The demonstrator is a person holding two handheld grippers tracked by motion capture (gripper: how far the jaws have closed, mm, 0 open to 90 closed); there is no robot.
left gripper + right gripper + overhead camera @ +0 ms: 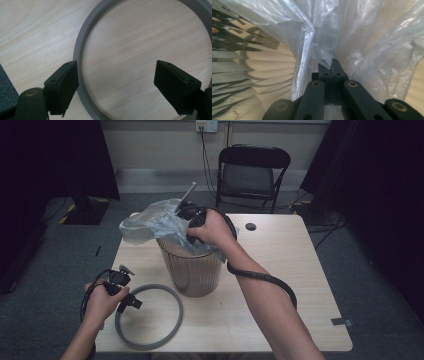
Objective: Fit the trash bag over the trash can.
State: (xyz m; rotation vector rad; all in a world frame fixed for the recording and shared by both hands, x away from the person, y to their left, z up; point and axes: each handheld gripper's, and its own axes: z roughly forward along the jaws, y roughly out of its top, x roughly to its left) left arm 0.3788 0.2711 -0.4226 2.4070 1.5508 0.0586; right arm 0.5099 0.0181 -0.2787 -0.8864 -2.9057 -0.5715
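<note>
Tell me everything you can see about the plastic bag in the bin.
The plastic bag is thin, clear and crinkled, glinting where light catches its folds. Part of it hangs inside the slatted bin; the rest billows over the rim toward the left. The right gripper is shut on a fold of it above the bin's mouth.

A black folding chair (253,172) stands beyond the far edge of the light wooden table (280,270), with cables (206,160) hanging from a wall socket (206,125) just left of it.

The plastic bag (322,37) hides the right gripper's fingers' (337,65) tips.
</note>
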